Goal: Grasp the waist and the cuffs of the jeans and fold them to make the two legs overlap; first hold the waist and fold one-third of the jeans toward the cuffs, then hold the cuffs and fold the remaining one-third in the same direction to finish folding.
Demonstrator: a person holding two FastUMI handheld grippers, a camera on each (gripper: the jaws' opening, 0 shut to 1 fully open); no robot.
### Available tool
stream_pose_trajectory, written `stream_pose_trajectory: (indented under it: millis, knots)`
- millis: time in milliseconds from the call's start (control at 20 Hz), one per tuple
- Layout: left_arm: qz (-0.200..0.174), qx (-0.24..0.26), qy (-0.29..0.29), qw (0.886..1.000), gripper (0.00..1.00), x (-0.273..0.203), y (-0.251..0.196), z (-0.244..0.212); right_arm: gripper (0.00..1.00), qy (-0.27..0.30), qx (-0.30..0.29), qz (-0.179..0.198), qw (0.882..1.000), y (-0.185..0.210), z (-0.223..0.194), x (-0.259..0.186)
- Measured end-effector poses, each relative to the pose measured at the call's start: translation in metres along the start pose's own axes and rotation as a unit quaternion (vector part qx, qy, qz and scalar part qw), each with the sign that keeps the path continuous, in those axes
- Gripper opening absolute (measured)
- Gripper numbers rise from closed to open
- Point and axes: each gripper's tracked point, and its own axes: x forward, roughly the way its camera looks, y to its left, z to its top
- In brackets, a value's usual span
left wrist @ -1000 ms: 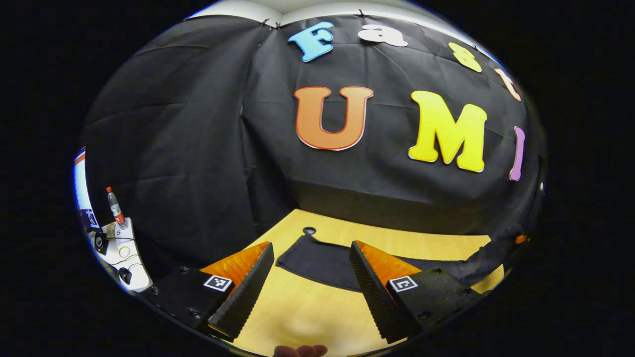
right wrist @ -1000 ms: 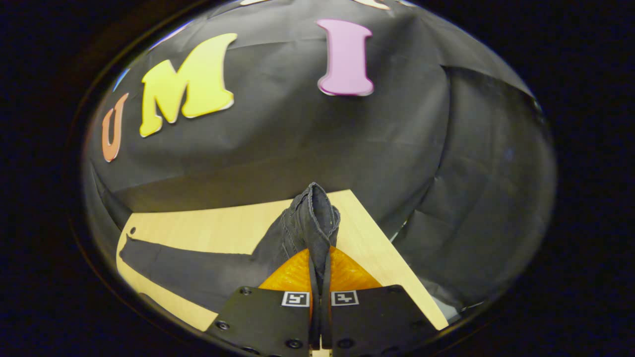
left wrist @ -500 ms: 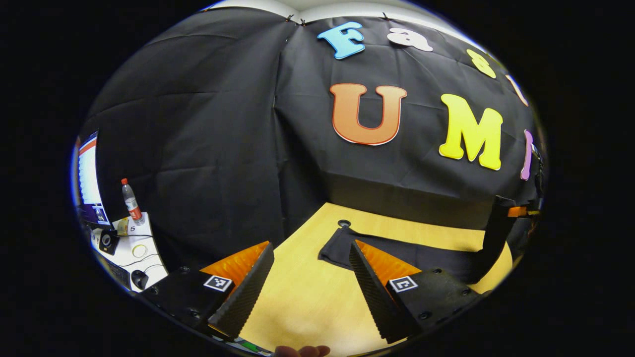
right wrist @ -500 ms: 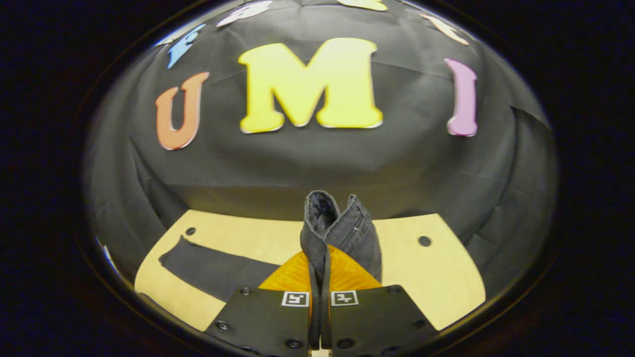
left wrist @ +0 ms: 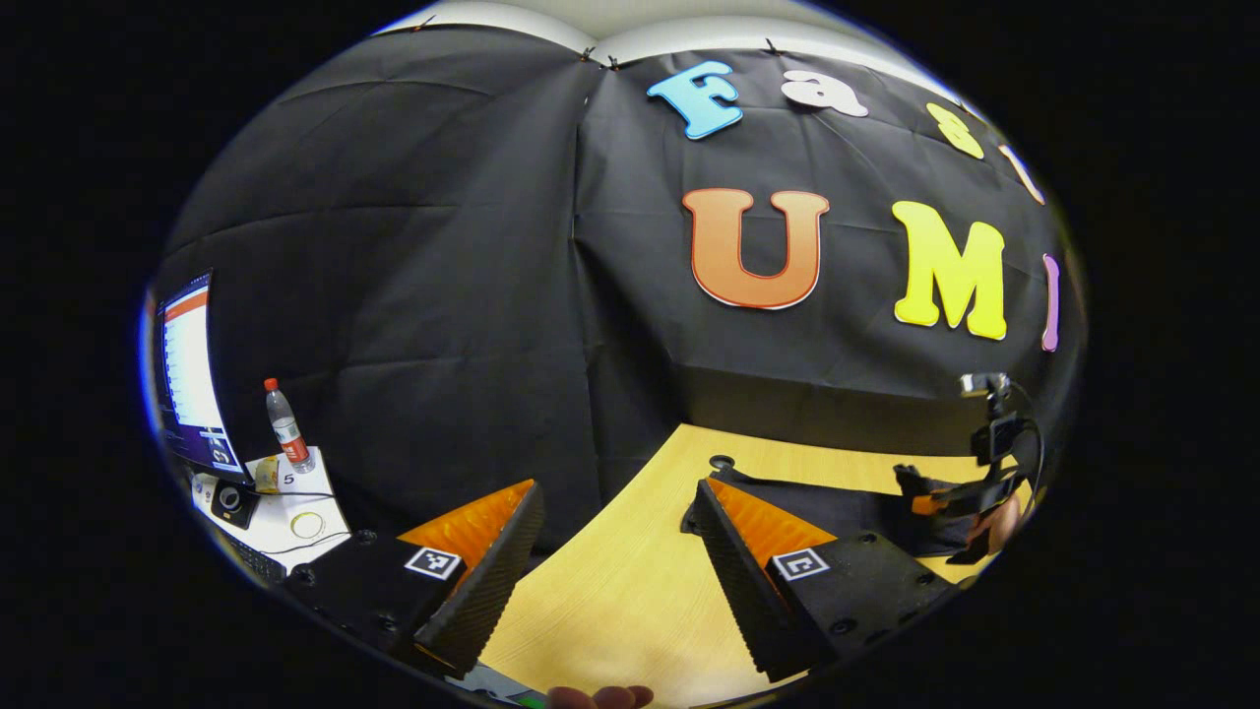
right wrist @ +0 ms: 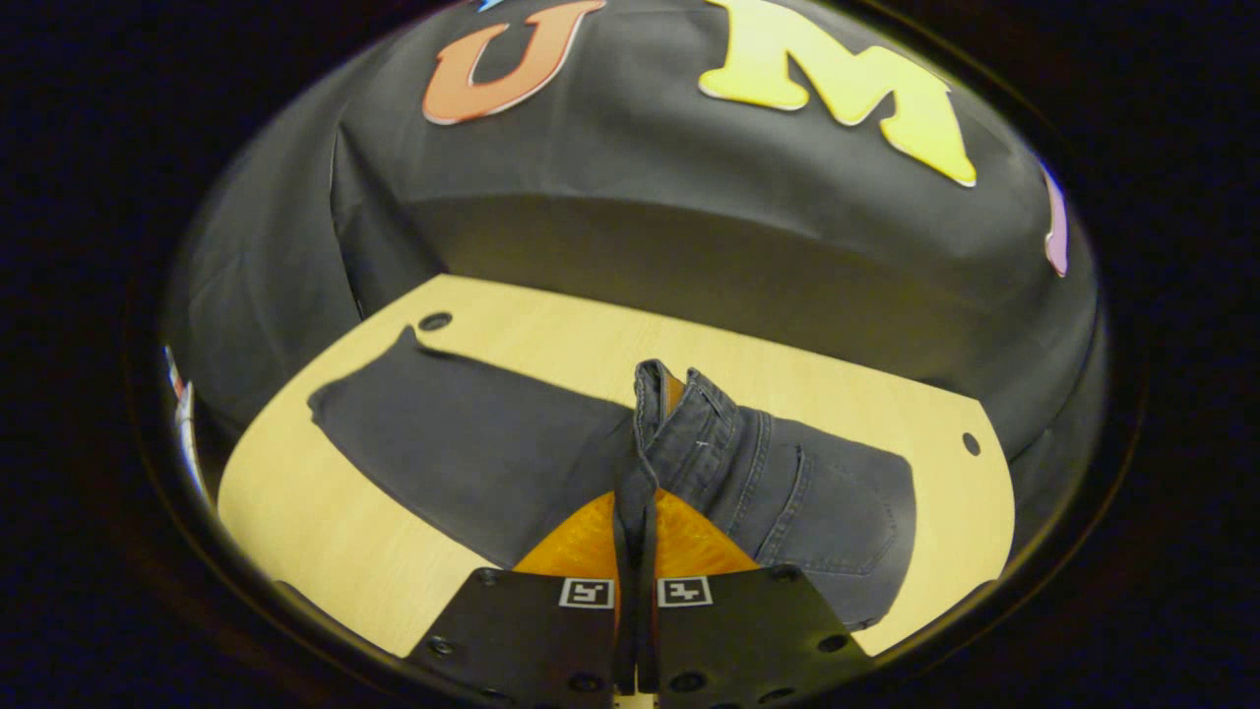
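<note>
Dark grey jeans (right wrist: 472,463) lie on the wooden table (right wrist: 325,532), legs overlapped, cuffs at the far left. My right gripper (right wrist: 637,497) is shut on the waistband (right wrist: 689,414), which is lifted and turned over toward the legs; the seat with its pocket (right wrist: 837,502) lies to the right. In the left gripper view, my left gripper (left wrist: 616,492) stands open above the table's near left corner, nothing between its fingers. The jeans (left wrist: 837,507) lie beyond its right finger, with the right gripper (left wrist: 925,492) and a hand (left wrist: 994,522) at their far end.
The table has small round holes (right wrist: 434,321) near its corners. Left of the booth wall stands a white side desk (left wrist: 295,502) with a bottle (left wrist: 285,428), small items and a monitor (left wrist: 187,374). A fingertip (left wrist: 600,697) shows at the bottom edge.
My right gripper has carried the waist leftward over the legs and tipped down toward the table. My left gripper, still open, has swung left, so the jeans sit farther right in its view.
</note>
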Motion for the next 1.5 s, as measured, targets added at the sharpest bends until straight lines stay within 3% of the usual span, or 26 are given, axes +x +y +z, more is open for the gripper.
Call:
stream_pose_trajectory:
  millis: [200,350,550,600,800,1000,1200,1300,1400,1500]
  knots:
    - [0.004,-0.027,-0.005,1.0,0.98,0.01,0.003,-0.004,0.01,0.029,-0.044,-0.024,0.998,0.013,-0.025,0.021]
    - [-0.014,-0.034,-0.023,0.999,0.99,0.02,-0.002,0.001,0.02,0.03,-0.089,-0.026,0.995,0.02,-0.028,0.023]
    - [-0.026,-0.035,-0.029,0.999,0.99,0.028,-0.001,0.001,0.24,0.022,-0.053,0.019,0.998,0.036,-0.021,0.014]
    - [-0.027,-0.031,-0.031,0.999,0.99,0.031,0.0,0.0,0.46,0.019,-0.046,0.033,0.998,0.042,-0.018,0.008]
    - [-0.051,-0.043,-0.011,0.998,0.99,0.044,-0.011,-0.015,0.99,-0.014,-0.043,0.062,0.997,0.046,0.001,-0.031]
    - [-0.089,-0.073,-0.009,0.993,0.99,0.076,-0.028,-0.022,0.99,-0.063,-0.059,0.085,0.993,0.029,0.03,-0.105]
    - [-0.108,-0.114,0.009,0.988,0.98,0.117,-0.047,-0.041,0.99,-0.102,-0.054,0.073,0.991,-0.016,0.047,-0.178]
    - [-0.132,-0.178,0.049,0.974,0.99,0.133,-0.068,-0.06,0.98,-0.111,-0.042,0.06,0.991,-0.041,0.055,-0.203]
    - [-0.134,-0.253,0.116,0.951,0.99,0.148,-0.081,-0.093,0.99,-0.115,-0.013,0.045,0.992,-0.068,0.064,-0.221]
    - [-0.16,-0.352,0.174,0.906,0.99,0.158,-0.103,-0.116,0.99,-0.125,0.016,0.025,0.992,-0.096,0.074,-0.234]
